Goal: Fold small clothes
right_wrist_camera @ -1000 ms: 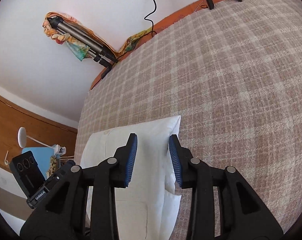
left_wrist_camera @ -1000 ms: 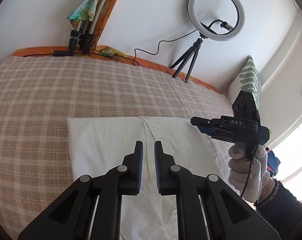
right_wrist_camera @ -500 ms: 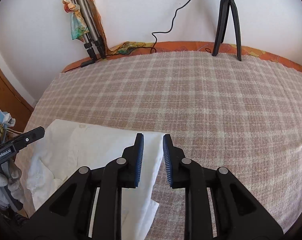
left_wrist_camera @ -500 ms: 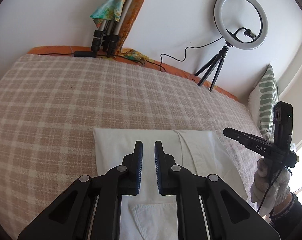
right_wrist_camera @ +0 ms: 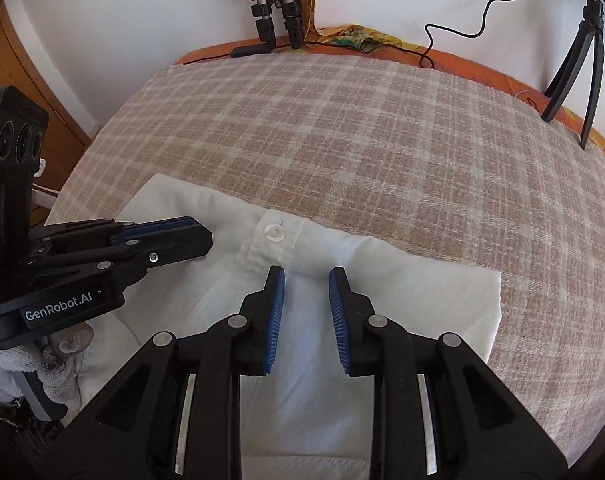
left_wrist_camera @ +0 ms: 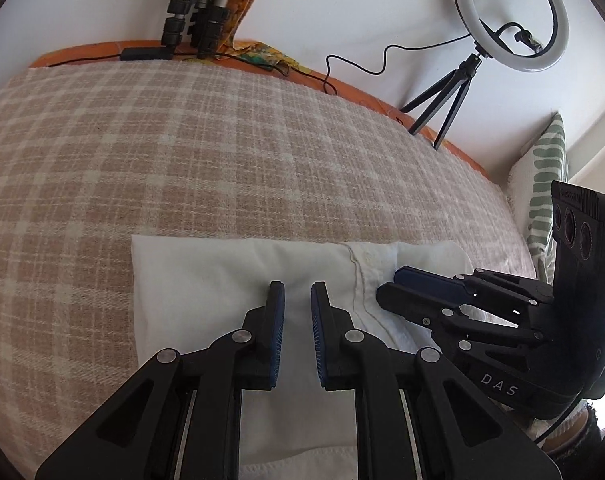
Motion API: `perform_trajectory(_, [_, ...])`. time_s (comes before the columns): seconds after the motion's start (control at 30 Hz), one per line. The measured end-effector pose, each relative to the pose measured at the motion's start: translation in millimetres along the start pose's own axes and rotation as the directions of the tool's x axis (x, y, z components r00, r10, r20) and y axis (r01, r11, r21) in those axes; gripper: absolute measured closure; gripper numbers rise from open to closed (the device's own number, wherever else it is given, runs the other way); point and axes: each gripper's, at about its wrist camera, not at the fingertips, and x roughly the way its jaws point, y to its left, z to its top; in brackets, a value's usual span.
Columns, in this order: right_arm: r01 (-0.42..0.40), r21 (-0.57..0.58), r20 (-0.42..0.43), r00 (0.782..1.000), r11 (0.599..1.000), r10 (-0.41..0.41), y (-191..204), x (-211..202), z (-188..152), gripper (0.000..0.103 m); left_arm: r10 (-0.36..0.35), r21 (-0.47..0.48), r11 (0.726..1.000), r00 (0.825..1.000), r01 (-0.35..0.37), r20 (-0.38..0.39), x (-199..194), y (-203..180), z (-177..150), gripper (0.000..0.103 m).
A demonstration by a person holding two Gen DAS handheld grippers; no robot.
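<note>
A white buttoned shirt (left_wrist_camera: 222, 276) lies folded flat on the checked bedspread; it also shows in the right wrist view (right_wrist_camera: 402, 292), with a white button (right_wrist_camera: 273, 232) on its placket near the far edge. My left gripper (left_wrist_camera: 296, 288) hovers over the shirt's left half, jaws a narrow gap apart and empty. My right gripper (right_wrist_camera: 306, 276) hovers over the shirt's middle, jaws open and empty. Each gripper shows in the other's view: the right one (left_wrist_camera: 390, 284) and the left one (right_wrist_camera: 206, 236), side by side over the shirt.
The beige checked bedspread (left_wrist_camera: 182, 152) covers the bed. At the far edge stand a ring light on a tripod (left_wrist_camera: 514, 20), folded tripods (left_wrist_camera: 194, 20) with a colourful cloth, and a black cable (left_wrist_camera: 366, 64). A green-patterned pillow (left_wrist_camera: 546, 184) lies at the right.
Both grippers have come closer together over the shirt. The right gripper swung left to the placket and its jaws opened wider. The left gripper's gap stayed narrow.
</note>
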Motion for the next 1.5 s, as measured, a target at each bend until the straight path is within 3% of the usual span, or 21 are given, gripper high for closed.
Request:
perform_trajectory(0.17, [-0.076, 0.073, 0.068, 0.995, 0.994, 0.071, -20.2, -30.5, 2.8, 0.077, 0.012, -0.034, 0.999, 0.995, -0.008, 0.101, -37.3, 14.8, 8.9, 0.091])
perform_trajectory(0.23, [-0.068, 0.134, 0.087, 0.995, 0.989, 0.057, -36.6, -36.2, 3.3, 0.069, 0.014, -0.081, 0.997, 0.995, -0.005, 0.102, -39.3, 28.1, 11.9, 0.091])
perform_trajectory(0.33, [-0.09, 0.214, 0.058, 0.995, 0.973, 0.079, -59.7, -27.6, -2.3, 0.068, 0.067, -0.096, 0.994, 0.996, -0.06, 0.064, -30.9, 41.1, 7.4, 0.091])
perform_trajectory(0.47, [-0.021, 0.241, -0.001, 1.0, 0.97, 0.022, -72.8, -11.7, -10.4, 0.068, 0.15, -0.055, 0.987, 0.988, -0.148, 0.03, -21.5, 46.1, -0.6, 0.091])
perform_trajectory(0.63, [0.075, 0.213, 0.005, 0.997, 0.974, -0.078, -72.0, -34.8, -17.7, 0.067, 0.202, -0.048, 0.979, 0.978, -0.2, 0.052, -43.4, 52.5, -8.0, 0.091])
perform_trajectory(0.7, [0.054, 0.236, 0.018, 0.998, 0.97, -0.06, -77.2, -50.1, -24.5, 0.062, 0.167, -0.083, 0.983, 0.984, -0.162, 0.067, -58.4, 58.3, -13.1, 0.091])
perform_trajectory(0.77, [0.018, 0.245, 0.048, 0.998, 0.969, -0.03, -79.7, -66.8, -34.1, 0.045, 0.115, -0.106, 0.989, 0.989, -0.106, 0.089, -74.7, 60.5, -20.0, 0.091])
perform_trajectory(0.8, [0.005, 0.251, 0.057, 0.998, 0.968, -0.02, -80.7, -73.7, -39.0, 0.041, 0.085, -0.127, 0.989, 0.992, -0.072, 0.097, -81.7, 62.1, -24.1, 0.086])
perform_trajectory(0.87, [-0.034, 0.274, 0.067, 0.998, 0.961, 0.016, -84.7, -84.3, -51.0, 0.039, -0.015, -0.196, 0.98, 0.994, 0.037, 0.109, -92.4, 68.8, -34.6, 0.069])
perform_trajectory(0.97, [-0.126, 0.343, 0.068, 0.992, 0.931, 0.109, -95.8, -92.0, -74.2, 0.039, -0.147, -0.291, 0.941, 0.984, 0.171, 0.103, -95.5, 79.6, -48.6, 0.066])
perform_trajectory(1.27, [-0.265, 0.463, 0.064, 0.962, 0.846, 0.266, -108.8, -90.0, -135.1, 0.039, -0.26, -0.409, 0.876, 0.965, 0.254, 0.043, -76.8, 89.8, -66.3, 0.066])
perform_trajectory(1.4, [-0.33, 0.506, 0.087, 0.939, 0.797, 0.333, -112.0, -83.5, -150.2, 0.039, -0.271, -0.425, 0.867, 0.962, 0.261, 0.037, -69.0, 90.6, -65.5, 0.066])
perform_trajectory(1.5, [-0.378, 0.515, 0.114, 0.92, 0.77, 0.375, -112.4, -83.1, -152.8, 0.039, -0.251, -0.421, 0.876, 0.968, 0.238, 0.024, -61.0, 90.8, -64.1, 0.066])
